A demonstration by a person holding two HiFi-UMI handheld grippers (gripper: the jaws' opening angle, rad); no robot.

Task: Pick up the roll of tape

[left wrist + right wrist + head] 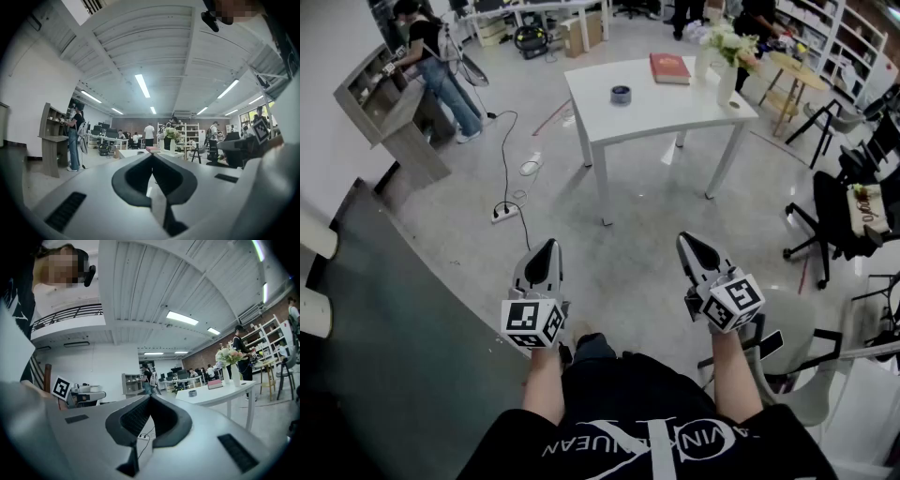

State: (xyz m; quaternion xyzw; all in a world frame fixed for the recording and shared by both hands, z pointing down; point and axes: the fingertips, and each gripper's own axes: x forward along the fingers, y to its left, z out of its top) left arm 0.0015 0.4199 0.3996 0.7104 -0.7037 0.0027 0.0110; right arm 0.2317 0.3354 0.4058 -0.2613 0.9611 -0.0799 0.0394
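Observation:
The roll of tape (621, 94) is a small dark ring lying flat on the white table (675, 112) across the room, far ahead of both grippers. In the right gripper view the tape (192, 393) shows on the same table (220, 397), left of a red book (214, 384). My left gripper (546, 249) and right gripper (691, 244) are held level over the floor, close to my body. Both are shut with nothing in them. In each gripper view, left gripper (152, 157) and right gripper (150, 397), the dark pads meet.
A red book (669, 67) and a vase of flowers (727, 56) share the table. A power strip with its cable (504, 212) lies on the floor to the left. Black office chairs (844, 211) stand at the right. A person (431, 66) stands at a wooden stand.

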